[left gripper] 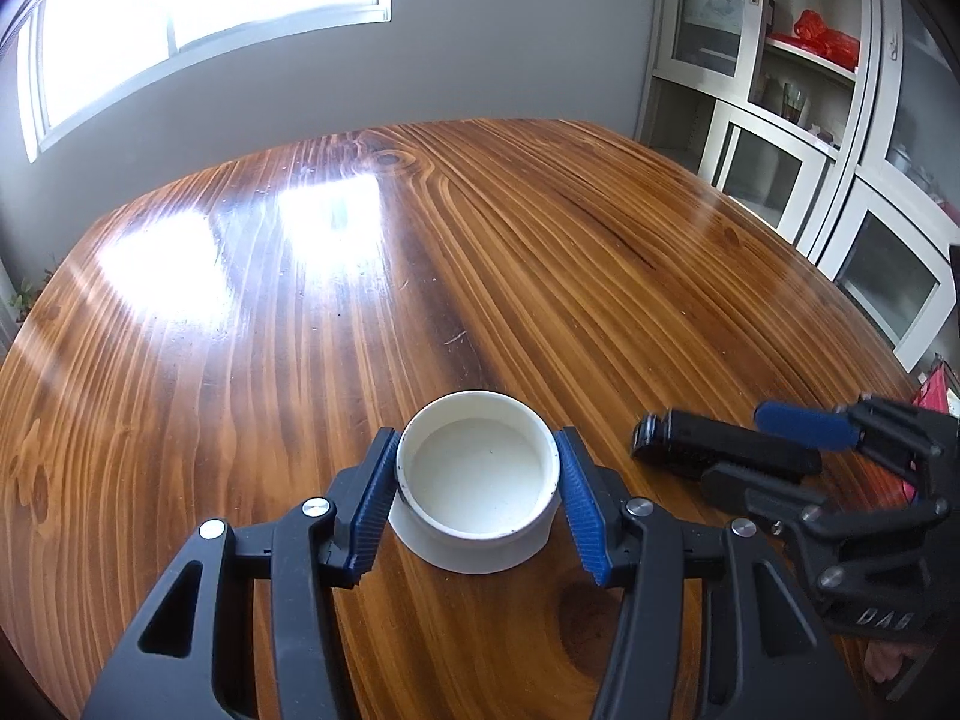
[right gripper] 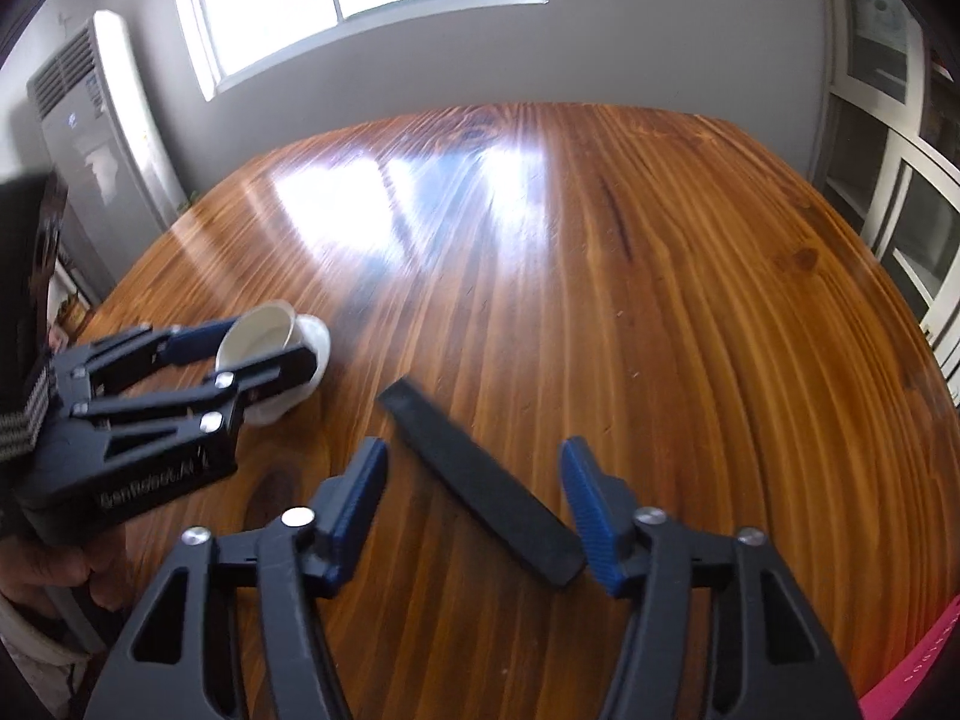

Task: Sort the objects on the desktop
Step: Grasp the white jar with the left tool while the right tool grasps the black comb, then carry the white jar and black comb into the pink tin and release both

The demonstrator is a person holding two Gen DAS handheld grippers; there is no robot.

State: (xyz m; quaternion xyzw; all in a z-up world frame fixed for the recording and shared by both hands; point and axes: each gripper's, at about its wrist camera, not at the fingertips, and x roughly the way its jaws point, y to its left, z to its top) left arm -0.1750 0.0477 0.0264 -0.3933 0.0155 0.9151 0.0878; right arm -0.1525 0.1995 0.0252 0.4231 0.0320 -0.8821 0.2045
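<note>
Left gripper (left gripper: pixel 478 495) straddles a white round cup (left gripper: pixel 478 480) standing upright near the near edge of the wooden table (left gripper: pixel 480 240); both blue pads (left gripper: pixel 579 501) lie against the cup's wall on left and right, so the claw is clamped on it; the cup looks empty. Right gripper (right gripper: pixel 474 504) sits just to the right of the cup, over a long black bar-shaped object (right gripper: pixel 480 480) lying flat on the table, running from far-left to near-right; the bar's near end lies between the jaws, touching or almost touching the right-hand pad (right gripper: pixel 591 516), with a clear gap at the other, so this claw is open, not gripping. Right-wrist view is motion-blurred; a window (left gripper: pixel 198 6) and white cabinets (left gripper: pixel 780 90) stand beyond the table.
</note>
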